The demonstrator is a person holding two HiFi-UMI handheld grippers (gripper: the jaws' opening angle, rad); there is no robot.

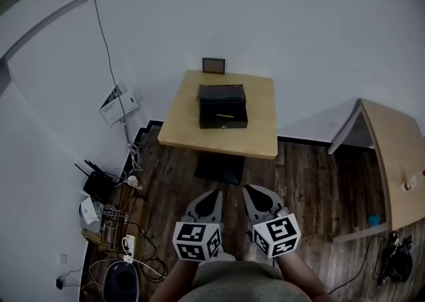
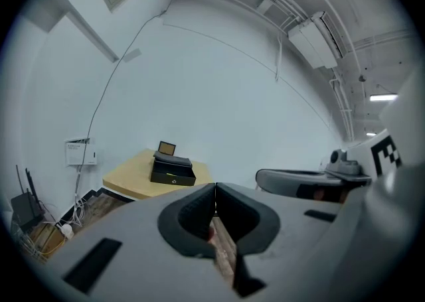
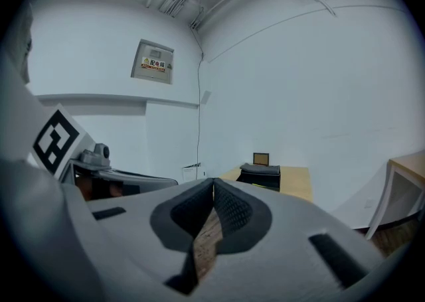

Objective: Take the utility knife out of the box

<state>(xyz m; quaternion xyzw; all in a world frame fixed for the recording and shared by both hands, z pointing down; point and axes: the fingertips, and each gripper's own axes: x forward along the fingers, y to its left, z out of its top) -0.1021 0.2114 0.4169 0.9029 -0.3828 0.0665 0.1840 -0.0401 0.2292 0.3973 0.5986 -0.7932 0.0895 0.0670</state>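
Observation:
A black box [image 1: 223, 107] stands open on a small wooden table [image 1: 259, 128] against the far wall, its lid tipped back. A thin yellowish utility knife [image 1: 224, 115] lies inside it. My left gripper [image 1: 217, 192] and right gripper [image 1: 246, 188] hover side by side over the wood floor, well short of the table, both pointing toward it. Both are shut with nothing between the jaws. The box [image 2: 172, 170] shows far ahead in the left gripper view, and the same box [image 3: 259, 176] in the right gripper view.
A small framed picture [image 1: 214, 65] stands behind the box. Cables, a router and power strips [image 1: 109, 218] clutter the floor at the left. A second wooden table [image 1: 396, 161] stands at the right. Dark plank floor lies between me and the table.

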